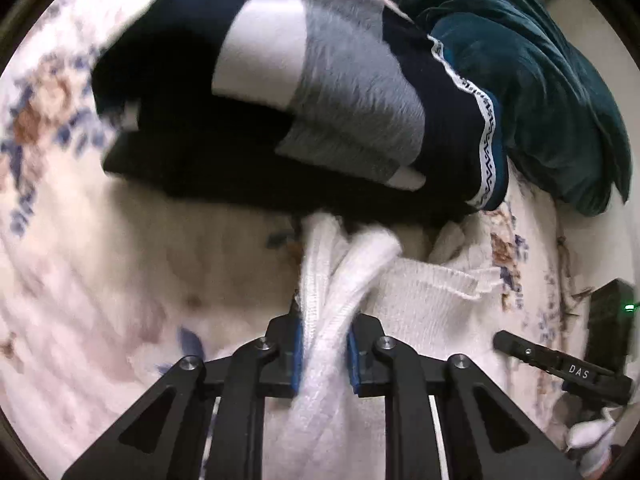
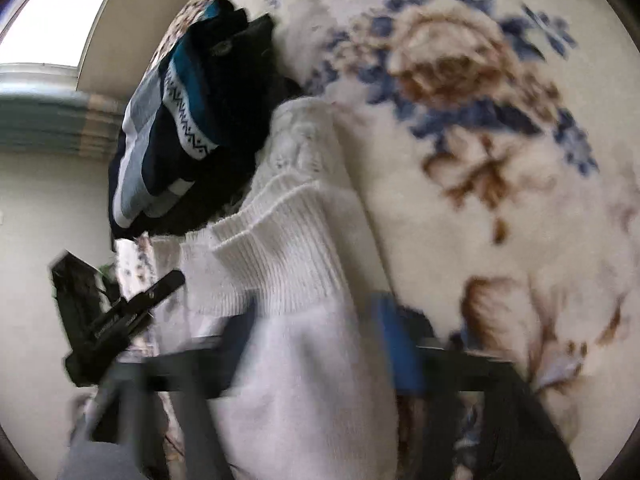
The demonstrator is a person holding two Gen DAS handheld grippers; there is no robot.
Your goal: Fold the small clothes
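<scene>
A white knit garment (image 1: 424,300) lies on a floral blanket (image 1: 120,264). My left gripper (image 1: 323,344) is shut on a bunched fold of it, the blue pads pressing from both sides. In the right wrist view the same white garment (image 2: 288,248) with a ribbed hem passes between my right gripper's (image 2: 320,332) blurred fingers; the jaws stand wide apart around the cloth. The right gripper also shows at the right edge of the left wrist view (image 1: 560,364).
A pile of folded dark clothes (image 1: 248,100) with grey, white and navy panels lies behind the white garment. A teal velvet garment (image 1: 532,68) sits at the back right. A wall and a window (image 2: 52,12) are to the left of the bed.
</scene>
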